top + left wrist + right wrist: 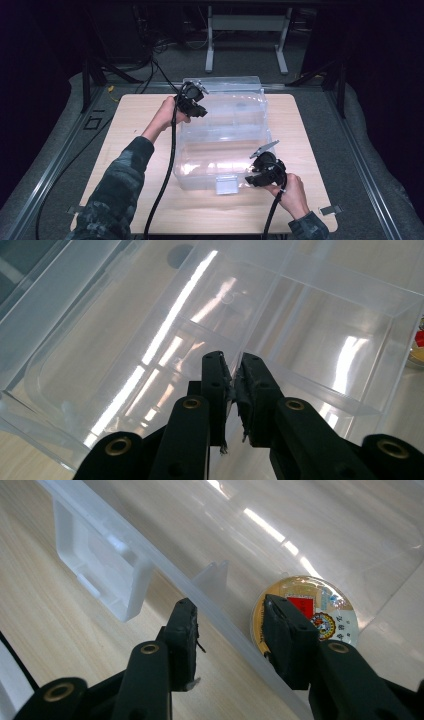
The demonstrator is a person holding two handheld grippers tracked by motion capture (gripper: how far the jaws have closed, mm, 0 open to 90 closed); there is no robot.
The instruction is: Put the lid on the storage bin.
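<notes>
High view: a clear plastic box (pixel 225 145) sits mid-table (pixel 140 115); the left gripper (pixel 196 106) is at the box's far-left corner, the right gripper (pixel 257 176) at its near-right corner beside the latch (pixel 226 184).

Left gripper view: jaws pinch a thin clear divider wall (pixel 260 325) of the box.

Right gripper view: jaws spread, straddling the box's front rim (pixel 200 595); a round gold medallion (pixel 320 607) lies inside, just behind the right jaw.

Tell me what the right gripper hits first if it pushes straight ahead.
Probably the clear box's front rim: the right gripper is open with one jaw each side of it. The round gold disc sits just behind, inside the box; depth is unclear.
</notes>
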